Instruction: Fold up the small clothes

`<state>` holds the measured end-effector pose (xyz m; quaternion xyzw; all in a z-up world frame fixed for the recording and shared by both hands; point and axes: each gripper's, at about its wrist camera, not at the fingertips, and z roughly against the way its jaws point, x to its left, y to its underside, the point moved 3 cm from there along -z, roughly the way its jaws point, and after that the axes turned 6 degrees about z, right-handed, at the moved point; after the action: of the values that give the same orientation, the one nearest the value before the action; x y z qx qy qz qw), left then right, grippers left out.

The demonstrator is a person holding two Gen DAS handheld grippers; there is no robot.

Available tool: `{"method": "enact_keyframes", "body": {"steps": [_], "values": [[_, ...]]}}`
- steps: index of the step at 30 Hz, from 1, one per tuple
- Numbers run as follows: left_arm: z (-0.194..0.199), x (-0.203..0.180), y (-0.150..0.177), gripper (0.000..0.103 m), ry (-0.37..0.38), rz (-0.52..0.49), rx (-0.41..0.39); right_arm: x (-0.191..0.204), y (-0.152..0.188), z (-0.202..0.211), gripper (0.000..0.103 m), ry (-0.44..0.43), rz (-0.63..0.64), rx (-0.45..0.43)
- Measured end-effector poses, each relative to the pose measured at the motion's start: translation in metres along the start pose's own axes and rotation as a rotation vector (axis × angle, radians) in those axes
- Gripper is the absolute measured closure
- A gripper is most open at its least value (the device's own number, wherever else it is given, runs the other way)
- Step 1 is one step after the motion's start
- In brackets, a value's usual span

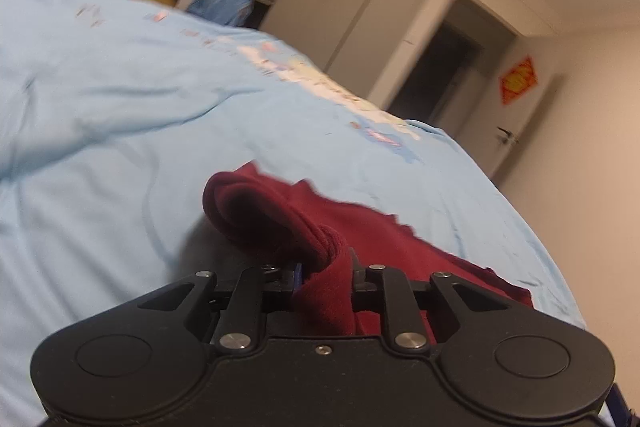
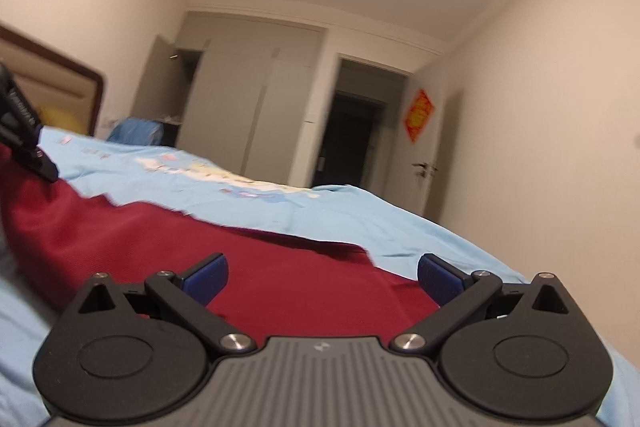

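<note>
Maroon cloth [image 1: 320,227] lay across the pale blue bed [image 1: 100,107] at lower centre of both views, a bunched edge pinched in the left gripper [image 1: 324,275]. The right gripper [image 2: 322,279] hung above it, blue pads [image 2: 206,279] spread wide; it should probably grip the opposite edge so the fold carries over evenly

garment [image 2: 256,267] on bed [image 1: 100,147] | left gripper [image 1: 324,273] at its left end | right gripper [image 2: 322,283] over its right part | wardrobe [image 2: 248,107] behind bed
</note>
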<state>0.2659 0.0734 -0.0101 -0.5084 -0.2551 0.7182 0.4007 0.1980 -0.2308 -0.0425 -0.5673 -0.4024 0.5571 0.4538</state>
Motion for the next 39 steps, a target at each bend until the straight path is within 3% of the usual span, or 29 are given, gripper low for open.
{"method": "enact_keyframes", "body": {"steps": [4, 8, 14, 20, 24, 25, 29, 31, 39], "values": [[0.0, -0.043, -0.01, 0.084, 0.093, -0.153, -0.003, -0.046, 0.006, -0.002, 0.0, 0.113, -0.161, 0.028], [-0.001, -0.092, -0.001, 0.084, 0.201, -0.277, 0.025, -0.083, 0.013, 0.0, 0.0, 0.204, -0.235, 0.021], [0.0, -0.155, 0.044, 0.085, 0.344, -0.498, 0.107, -0.12, 0.026, -0.001, 0.0, 0.262, -0.328, 0.036], [0.005, -0.184, 0.097, 0.084, 0.437, -0.706, 0.201, -0.139, 0.04, -0.011, 0.0, 0.276, -0.444, 0.073], [0.0, -0.18, 0.109, 0.079, 0.422, -0.698, 0.239, -0.153, 0.054, -0.02, 0.0, 0.271, -0.549, 0.11], [0.0, -0.177, 0.108, 0.07, 0.431, -0.68, 0.242, -0.156, 0.057, -0.022, 0.0, 0.27, -0.569, 0.118], [0.006, -0.172, 0.105, 0.049, 0.488, -0.616, 0.256, -0.157, 0.063, -0.027, 0.0, 0.265, -0.603, 0.138], [0.011, -0.17, 0.104, 0.04, 0.49, -0.612, 0.235, -0.157, 0.064, -0.03, 0.0, 0.263, -0.601, 0.144], [0.048, -0.147, 0.099, 0.032, 0.383, -0.641, 0.075, -0.153, 0.066, -0.036, 0.0, 0.225, -0.604, 0.16]]}}
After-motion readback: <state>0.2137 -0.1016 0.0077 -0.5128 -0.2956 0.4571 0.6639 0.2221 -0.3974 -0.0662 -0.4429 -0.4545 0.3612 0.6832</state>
